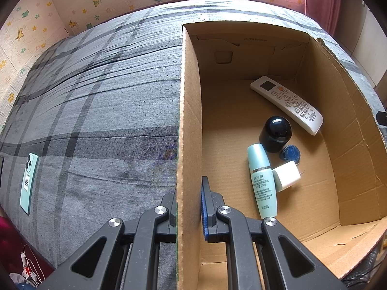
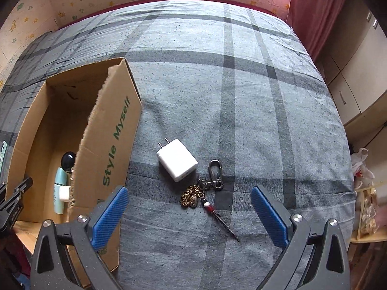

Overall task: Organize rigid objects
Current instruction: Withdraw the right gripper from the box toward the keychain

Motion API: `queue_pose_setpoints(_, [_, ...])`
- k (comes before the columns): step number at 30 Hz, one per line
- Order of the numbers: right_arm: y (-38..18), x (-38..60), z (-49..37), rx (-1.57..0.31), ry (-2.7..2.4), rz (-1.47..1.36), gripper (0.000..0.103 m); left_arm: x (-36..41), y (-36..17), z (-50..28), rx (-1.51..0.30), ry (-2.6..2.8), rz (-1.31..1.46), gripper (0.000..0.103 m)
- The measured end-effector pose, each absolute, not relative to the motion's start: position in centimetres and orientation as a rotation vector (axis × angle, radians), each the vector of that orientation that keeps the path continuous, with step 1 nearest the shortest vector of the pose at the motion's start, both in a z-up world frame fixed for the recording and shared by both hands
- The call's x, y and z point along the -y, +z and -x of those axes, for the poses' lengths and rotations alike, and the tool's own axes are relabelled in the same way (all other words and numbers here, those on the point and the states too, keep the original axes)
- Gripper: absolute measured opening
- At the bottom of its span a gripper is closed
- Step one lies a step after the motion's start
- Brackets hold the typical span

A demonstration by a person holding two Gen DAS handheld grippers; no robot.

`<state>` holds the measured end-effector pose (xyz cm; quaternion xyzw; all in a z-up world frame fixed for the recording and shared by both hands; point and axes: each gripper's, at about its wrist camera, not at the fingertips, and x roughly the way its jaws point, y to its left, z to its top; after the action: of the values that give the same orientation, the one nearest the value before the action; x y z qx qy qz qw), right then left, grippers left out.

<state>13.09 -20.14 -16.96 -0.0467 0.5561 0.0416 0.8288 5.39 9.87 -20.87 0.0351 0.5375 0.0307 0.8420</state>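
An open cardboard box (image 1: 350, 149) lies on the grey plaid bed. My left gripper (image 1: 189, 200) is shut on the box's left wall (image 1: 189, 120), one finger on each side of it. Inside lie a white remote (image 1: 287, 104), a black round-topped bottle (image 1: 275, 133), a small blue cap (image 1: 290, 153), a mint tube (image 1: 262, 181) and a white charger (image 1: 286, 175). My right gripper (image 2: 189, 207) hangs open above the bedspread. A second white charger (image 2: 177, 159) and a keychain (image 2: 205, 193) lie just ahead of its fingers, beside the box (image 2: 111, 140).
A mint-green phone (image 1: 28, 182) lies on the bed far left of the box. Wardrobe doors (image 2: 355, 77) and a red curtain (image 2: 312, 9) stand past the bed's right edge. A bag and clutter (image 2: 365, 193) sit at the right.
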Motion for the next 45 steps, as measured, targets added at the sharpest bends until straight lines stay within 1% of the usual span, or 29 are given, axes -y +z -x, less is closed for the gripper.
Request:
queue_pose_setpoints(7, [-20.3,21.4,-13.3,-1.195,0.053,0.026,0.103,-9.9,-20.9,-5.4,-1.135,0.064,-0.074,0.012])
queue_pose_setpoints(24, [-27.0,22.5,-14.0,-1.255,-0.016,0.021,0.103,-9.8,-21.0,-5.5,-1.134,0.066,-0.083,0.012])
queue_pose_setpoints(35, [-28.6,22.7,-13.9,-1.262,-0.01,0.006,0.103,-9.8,-21.1,-5.4,-1.135,0.069,-0.083,0.012])
queue_pose_setpoints(45, [-28.7,22.7,-14.2,-1.28,0.004,0.0,0.103,-9.8,-21.1,-5.4,-1.133,0.069,-0.083,0.012])
